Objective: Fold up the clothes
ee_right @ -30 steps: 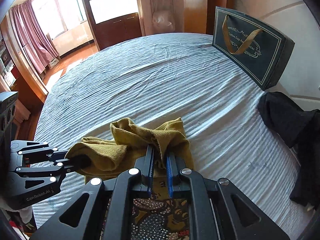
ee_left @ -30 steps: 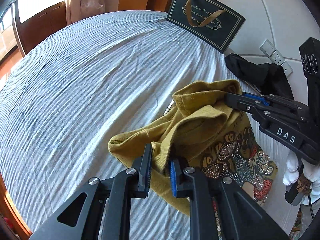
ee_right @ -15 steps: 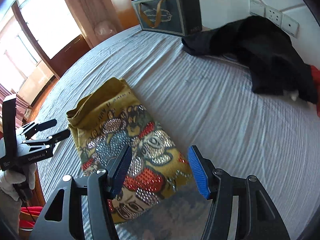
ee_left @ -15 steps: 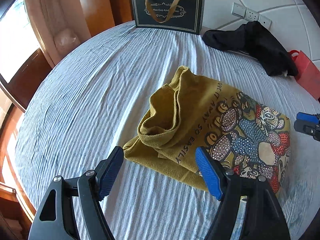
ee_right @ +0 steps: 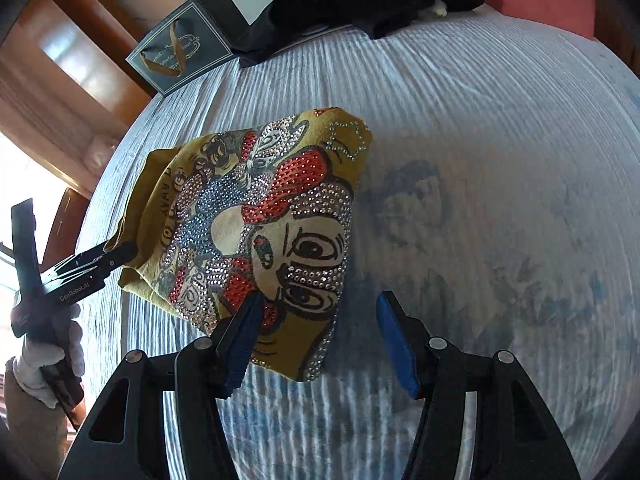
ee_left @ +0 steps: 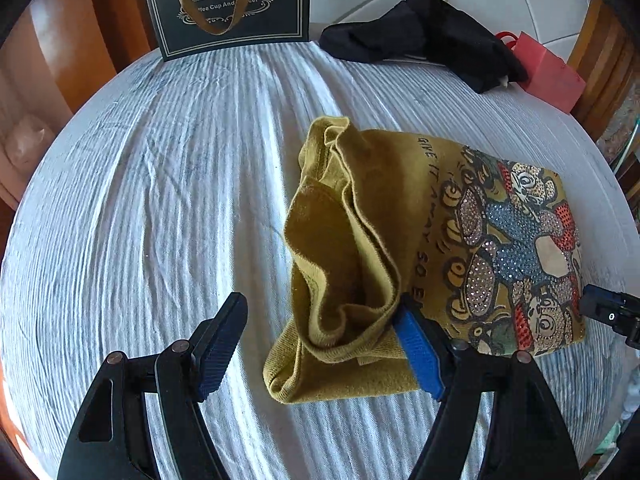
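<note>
Here, one mustard shirt (ee_left: 400, 240), two tools (ee_left: 320, 344) (ee_right: 320, 340) spread wide.

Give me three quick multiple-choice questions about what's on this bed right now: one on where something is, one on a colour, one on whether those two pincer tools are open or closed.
1. Where does the dark gift bag stand?
A. at the far edge of the bed, upright
B. on the folded top
C. between the near fingers

2. What colour is the cloth of the folded top?
A. white
B. mustard yellow
C. pink

3. How do the left gripper and right gripper stand?
A. both clamped on cloth
B. one open, one shut
C. both open

Answers: 1 A, it stands far beyond the top. 2 B, mustard cloth under a sequin cartoon. 3 C, each view shows a wide gap between the blue pads.
</note>
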A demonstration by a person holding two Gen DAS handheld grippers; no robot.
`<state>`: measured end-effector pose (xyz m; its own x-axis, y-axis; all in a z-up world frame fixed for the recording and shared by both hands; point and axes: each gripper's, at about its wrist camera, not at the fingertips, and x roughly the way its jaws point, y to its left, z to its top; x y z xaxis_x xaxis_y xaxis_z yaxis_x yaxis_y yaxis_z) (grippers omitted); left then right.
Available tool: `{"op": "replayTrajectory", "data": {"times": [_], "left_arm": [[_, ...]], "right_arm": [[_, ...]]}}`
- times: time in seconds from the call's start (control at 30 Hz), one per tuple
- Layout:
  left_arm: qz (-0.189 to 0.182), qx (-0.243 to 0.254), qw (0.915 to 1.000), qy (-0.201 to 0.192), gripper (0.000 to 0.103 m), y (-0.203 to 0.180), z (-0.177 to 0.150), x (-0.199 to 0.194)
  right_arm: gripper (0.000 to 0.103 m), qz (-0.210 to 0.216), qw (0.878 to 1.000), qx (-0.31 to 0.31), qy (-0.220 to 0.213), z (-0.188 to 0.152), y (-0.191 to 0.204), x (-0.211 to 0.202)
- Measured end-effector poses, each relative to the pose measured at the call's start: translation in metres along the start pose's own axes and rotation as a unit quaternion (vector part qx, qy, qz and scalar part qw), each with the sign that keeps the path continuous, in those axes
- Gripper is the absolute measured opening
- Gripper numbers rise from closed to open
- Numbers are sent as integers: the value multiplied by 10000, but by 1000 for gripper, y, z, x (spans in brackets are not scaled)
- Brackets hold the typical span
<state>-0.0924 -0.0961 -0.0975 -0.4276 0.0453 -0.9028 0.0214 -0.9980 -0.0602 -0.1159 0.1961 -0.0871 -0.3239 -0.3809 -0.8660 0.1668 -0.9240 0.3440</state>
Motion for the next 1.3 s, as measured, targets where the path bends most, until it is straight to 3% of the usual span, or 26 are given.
{"op": "replayTrajectory", "data": {"times": [0.03,0.07,0.1,0.17,0.23,0.33,0.4,0.43,0.5,0.53,0.57,0.67,0.93,1.03,1.07,1.1,1.13,1.3], "left_arm": [[-71,16,10000,59,63,1,0,2],[-134,32,9998,111,38,3,1,4],[-198,49,9997,164,28,4,1,6],[-253,34,9995,207,20,9,1,5],[-275,-48,9991,307,20,22,-2,6],[-358,-88,9982,472,29,33,-5,6],[-523,-10,9978,415,30,30,-3,-5],[-617,2,9976,316,32,29,1,-13],[-669,60,9977,-23,47,26,16,-31],[-621,75,9979,-155,62,24,26,-33],[-567,89,9980,-283,68,23,36,-36],[-462,106,9980,-412,68,19,66,-26],[-549,181,9983,83,68,17,95,26],[-583,206,9980,149,62,20,96,38],[-576,224,9979,172,43,20,97,41],[-578,204,9980,182,29,21,98,44],[-581,179,9980,191,10,22,98,47],[-293,-63,9994,154,6,33,106,58]], "right_arm": [[57,-84,9999,93,39,-2,4,4],[54,-184,9997,111,71,-5,8,7],[32,-285,9995,128,103,-8,11,9],[22,-485,9986,148,163,-14,18,14],[16,-653,9976,95,227,-18,19,9],[17,-593,9970,175,464,-19,12,9],[21,-544,9974,145,440,-17,13,3],[29,-494,9981,100,341,-15,13,-4],[45,-332,9994,39,16,-7,10,-22],[48,-292,9995,44,-139,0,6,-29],[48,-267,9993,60,-268,9,2,-34],[48,-244,9985,176,-456,36,-11,-32],[48,6,9959,789,-438,78,-22,-4],[48,53,9951,958,-255,85,-21,17],[48,45,9949,989,-216,87,-20,23],[37,44,9949,966,-277,88,-17,26],[17,42,9950,944,-338,90,-15,29],[16,-235,9904,1269,-493,93,-16,43]]}}
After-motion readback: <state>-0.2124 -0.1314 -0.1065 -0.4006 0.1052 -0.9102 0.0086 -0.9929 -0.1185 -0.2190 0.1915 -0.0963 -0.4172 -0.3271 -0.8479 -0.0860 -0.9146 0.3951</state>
